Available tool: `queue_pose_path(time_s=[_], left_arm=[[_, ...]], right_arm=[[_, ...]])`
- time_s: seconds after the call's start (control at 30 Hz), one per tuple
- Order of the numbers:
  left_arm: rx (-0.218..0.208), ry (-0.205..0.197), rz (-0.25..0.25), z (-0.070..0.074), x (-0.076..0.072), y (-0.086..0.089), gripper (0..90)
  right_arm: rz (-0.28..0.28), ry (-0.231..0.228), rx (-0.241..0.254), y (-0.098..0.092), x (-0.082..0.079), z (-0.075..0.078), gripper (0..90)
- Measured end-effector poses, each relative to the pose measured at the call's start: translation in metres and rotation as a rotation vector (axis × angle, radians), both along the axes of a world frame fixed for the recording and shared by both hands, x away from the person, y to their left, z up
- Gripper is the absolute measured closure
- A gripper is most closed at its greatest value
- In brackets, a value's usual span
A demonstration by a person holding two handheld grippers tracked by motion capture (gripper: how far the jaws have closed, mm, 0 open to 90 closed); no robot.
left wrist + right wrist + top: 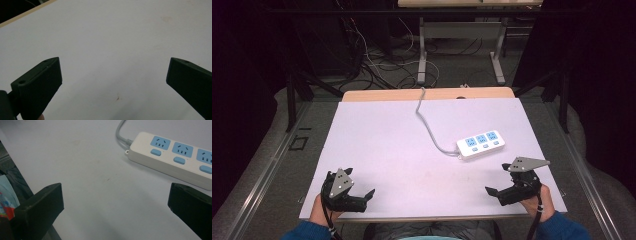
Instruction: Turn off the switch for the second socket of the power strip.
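A white power strip (pixel 480 144) with three blue sockets and blue switches lies on the right half of the white table top (pixel 402 150); its grey cable (pixel 428 122) runs off the far edge. In the right gripper view the power strip (pixel 175 157) lies just ahead, toward the right jaw. My right gripper (pixel 498 178) is open near the front right corner, short of the strip, with nothing between its jaws. My left gripper (pixel 359 183) is open at the front left corner, also holding nothing; its own view looks over the bare white table top (pixel 112 45).
The table's wooden far edge (pixel 427 94) shows beyond the white sheet. Behind it stand a metal table frame (pixel 459 45) and tangled cables (pixel 377 65) on the floor. The near table edge (pixel 22 182) drops off at the left of the right gripper view.
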State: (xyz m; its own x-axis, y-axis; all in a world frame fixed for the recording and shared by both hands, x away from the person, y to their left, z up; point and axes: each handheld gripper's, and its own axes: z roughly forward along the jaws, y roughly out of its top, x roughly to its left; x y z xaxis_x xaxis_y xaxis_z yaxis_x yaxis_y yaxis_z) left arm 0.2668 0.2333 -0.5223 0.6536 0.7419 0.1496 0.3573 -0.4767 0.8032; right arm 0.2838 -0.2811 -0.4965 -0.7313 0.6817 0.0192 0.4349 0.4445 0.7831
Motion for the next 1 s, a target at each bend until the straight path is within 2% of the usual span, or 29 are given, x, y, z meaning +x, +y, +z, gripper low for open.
queue_pose_path(time_s=[0.03, 0.2, 0.3, 0.37, 0.53, 0.67, 0.7, 1.0], left_arm=[[0.000, 0.000, 0.000, 0.0000, 0.0000, 0.0000, 0.2], [0.000, 0.000, 0.000, 0.0000, 0.0001, 0.0001, 0.1], [0.002, 0.001, -0.001, 0.0000, 0.0000, 0.0001, 0.1], [-0.002, -0.003, 0.001, -0.0003, 0.0001, 0.0001, 0.2], [0.002, 0.001, -0.001, 0.0000, 0.0000, 0.0001, 0.1], [0.002, 0.002, -0.002, -0.0001, -0.0001, 0.0000, 0.1], [0.003, 0.002, -0.003, 0.0000, -0.0001, 0.0000, 0.2], [0.003, 0.002, -0.003, 0.0000, 0.0001, -0.0003, 0.1]], right_arm=[[-0.015, -0.003, 0.006, 0.0005, -0.0014, -0.0007, 0.1], [-0.019, -0.006, 0.000, -0.0007, -0.0037, -0.0017, 0.1], [-0.004, -0.003, -0.006, -0.0013, -0.0042, -0.0014, 0.1], [-0.007, -0.011, -0.003, -0.0008, -0.0046, -0.0021, 0.1], [-0.006, 0.003, -0.016, -0.0003, -0.0054, -0.0026, 0.1], [-0.007, -0.014, -0.020, 0.0004, -0.0049, -0.0040, 0.1], [-0.004, -0.003, -0.023, 0.0003, -0.0055, -0.0038, 0.1], [-0.001, -0.002, -0.022, 0.0005, -0.0048, -0.0047, 0.1]])
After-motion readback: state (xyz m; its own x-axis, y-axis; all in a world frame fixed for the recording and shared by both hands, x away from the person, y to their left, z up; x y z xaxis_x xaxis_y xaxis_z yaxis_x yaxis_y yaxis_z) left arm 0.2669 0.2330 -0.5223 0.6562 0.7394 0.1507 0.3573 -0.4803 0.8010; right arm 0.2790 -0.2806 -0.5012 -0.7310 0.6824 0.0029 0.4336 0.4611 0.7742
